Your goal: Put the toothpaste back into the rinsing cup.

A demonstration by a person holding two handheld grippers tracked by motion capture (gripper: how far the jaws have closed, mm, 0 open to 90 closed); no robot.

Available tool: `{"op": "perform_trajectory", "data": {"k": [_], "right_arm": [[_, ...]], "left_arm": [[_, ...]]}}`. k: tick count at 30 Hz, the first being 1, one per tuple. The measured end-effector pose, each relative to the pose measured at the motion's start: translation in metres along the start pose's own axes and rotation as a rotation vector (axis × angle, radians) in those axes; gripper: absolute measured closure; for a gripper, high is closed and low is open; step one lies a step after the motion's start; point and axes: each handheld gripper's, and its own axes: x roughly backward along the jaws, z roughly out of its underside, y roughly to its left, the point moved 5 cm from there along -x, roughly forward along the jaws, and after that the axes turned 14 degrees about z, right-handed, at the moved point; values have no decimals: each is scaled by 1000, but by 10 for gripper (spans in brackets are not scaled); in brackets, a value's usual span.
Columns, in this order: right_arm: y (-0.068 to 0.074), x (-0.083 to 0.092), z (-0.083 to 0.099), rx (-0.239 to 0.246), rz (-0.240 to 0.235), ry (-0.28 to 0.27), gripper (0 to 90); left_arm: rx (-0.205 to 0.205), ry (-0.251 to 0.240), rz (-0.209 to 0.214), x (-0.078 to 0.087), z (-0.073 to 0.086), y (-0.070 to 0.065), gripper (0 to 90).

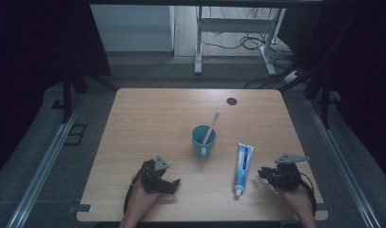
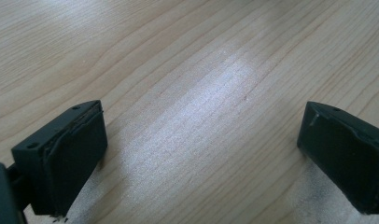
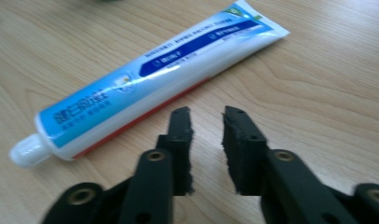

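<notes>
A blue and white toothpaste tube (image 1: 243, 166) lies flat on the wooden table (image 1: 148, 118), its white cap toward the front edge. Just right of the tube, my right gripper (image 1: 262, 174) points at it. In the right gripper view the tube (image 3: 150, 93) lies slantwise beyond the jaws, and my right gripper (image 3: 207, 116) has only a narrow gap with nothing in it. A teal cup (image 1: 203, 141) stands mid-table with a pink toothbrush (image 1: 211, 127) leaning in it. My left gripper (image 1: 168, 183) rests front left, and in its own view the left gripper (image 2: 201, 140) stands wide open over bare wood.
A dark round cable hole (image 1: 232, 101) sits near the table's far edge. Beyond the table, a white desk frame (image 1: 198, 42) and loose cables (image 1: 250, 42) lie on the floor. Metal rails (image 1: 43, 166) run along both sides.
</notes>
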Motion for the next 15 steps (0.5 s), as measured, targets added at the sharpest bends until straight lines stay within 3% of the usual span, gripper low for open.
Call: {"op": "perform_trajectory", "data": {"k": [6, 15], "right_arm": [[8, 1, -8, 15, -53, 0, 866], [24, 2, -23, 46, -86, -5, 873]], "left_arm": [[0, 0, 0, 0, 0, 0, 18], [1, -1, 0, 0, 0, 0, 18]]}}
